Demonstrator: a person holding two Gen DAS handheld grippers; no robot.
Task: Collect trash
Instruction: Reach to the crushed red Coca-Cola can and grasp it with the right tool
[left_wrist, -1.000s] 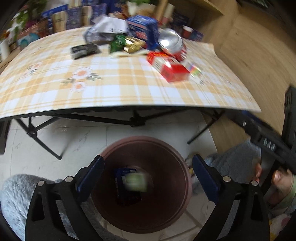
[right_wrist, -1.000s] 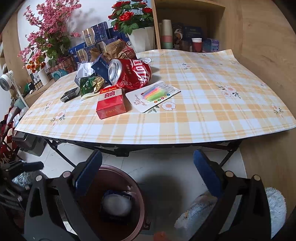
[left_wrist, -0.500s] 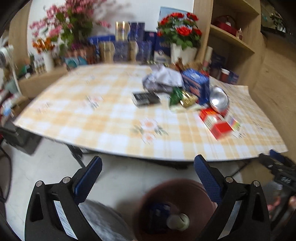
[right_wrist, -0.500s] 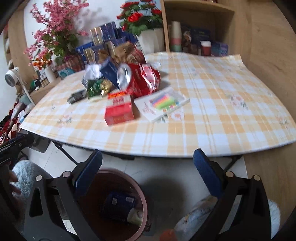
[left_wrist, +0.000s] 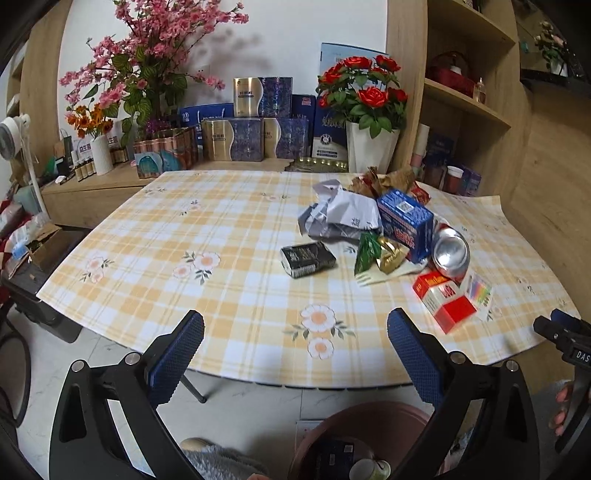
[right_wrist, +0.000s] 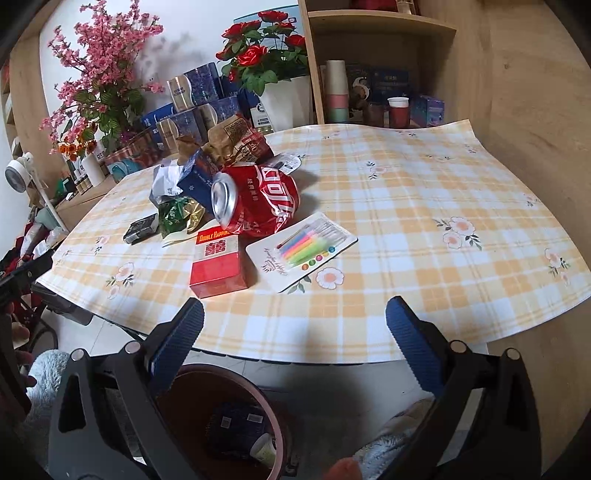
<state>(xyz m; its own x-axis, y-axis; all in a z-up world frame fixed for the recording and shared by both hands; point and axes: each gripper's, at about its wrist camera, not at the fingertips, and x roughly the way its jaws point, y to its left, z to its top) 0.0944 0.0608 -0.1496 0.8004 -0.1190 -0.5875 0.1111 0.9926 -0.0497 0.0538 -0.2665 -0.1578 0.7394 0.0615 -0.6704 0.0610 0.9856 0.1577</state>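
Observation:
Trash lies in a heap on the checked table (left_wrist: 221, 295): a black pack (left_wrist: 307, 259), crumpled grey wrapper (left_wrist: 340, 218), blue box (left_wrist: 404, 223), green-gold foil (left_wrist: 380, 253), crushed red can (right_wrist: 255, 201), red cigarette box (right_wrist: 218, 264), candle card (right_wrist: 301, 249). A brown bin (right_wrist: 218, 421) on the floor below the table edge holds a dark blue box and a small cup. My left gripper (left_wrist: 295, 354) is open and empty at the table's front edge. My right gripper (right_wrist: 293, 347) is open and empty, in front of the red box.
Flower vases (left_wrist: 371, 151) and stacked gift boxes (left_wrist: 255, 125) stand behind the table. Wooden shelves (right_wrist: 373, 74) with cups are at the right. A small fan (left_wrist: 14, 129) and clutter are at the left. Fluffy slippers show near the bin.
My left gripper has swung up from over the bin to face the table top. My right gripper has moved slightly closer to the table. Both stay open.

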